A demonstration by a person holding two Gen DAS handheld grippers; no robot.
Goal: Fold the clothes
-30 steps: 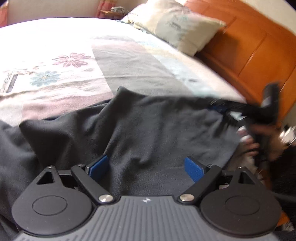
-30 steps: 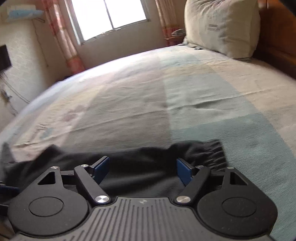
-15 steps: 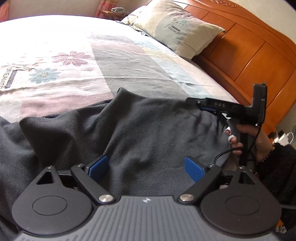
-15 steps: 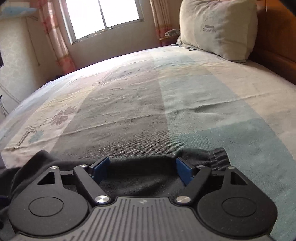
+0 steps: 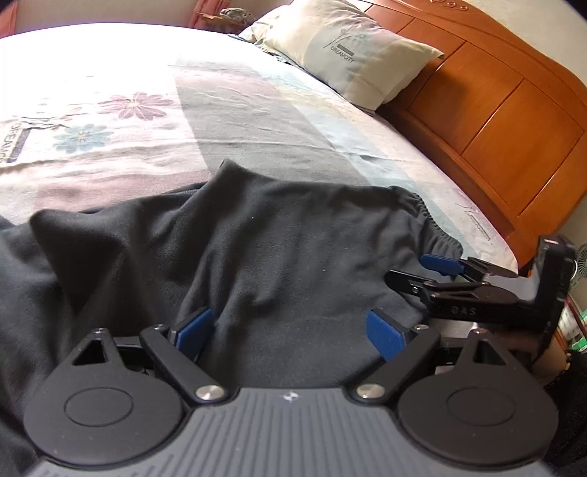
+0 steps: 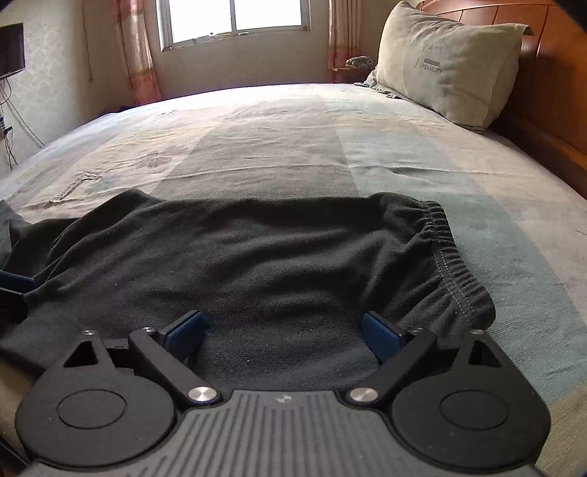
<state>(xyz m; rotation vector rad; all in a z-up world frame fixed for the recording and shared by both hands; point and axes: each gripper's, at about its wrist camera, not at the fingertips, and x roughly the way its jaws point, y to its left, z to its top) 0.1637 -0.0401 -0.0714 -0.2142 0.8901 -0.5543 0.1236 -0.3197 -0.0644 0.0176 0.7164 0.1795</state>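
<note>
Striped floral bedspread (image 6: 367, 146), pillow (image 6: 447, 62), wooden headboard (image 5: 495, 110), curtained window (image 6: 234, 18)

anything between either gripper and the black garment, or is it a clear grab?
Nothing visible in the way. The black garment lies directly under the left gripper and the right gripper; only fabric shows between the pads. The right gripper's jaws are opening; neither pinches cloth.

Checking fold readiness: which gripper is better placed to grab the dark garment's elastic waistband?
Probably right. The right gripper, jaws opening, sits beside the gathered elastic waistband; the left gripper hovers mid-fabric.
</note>
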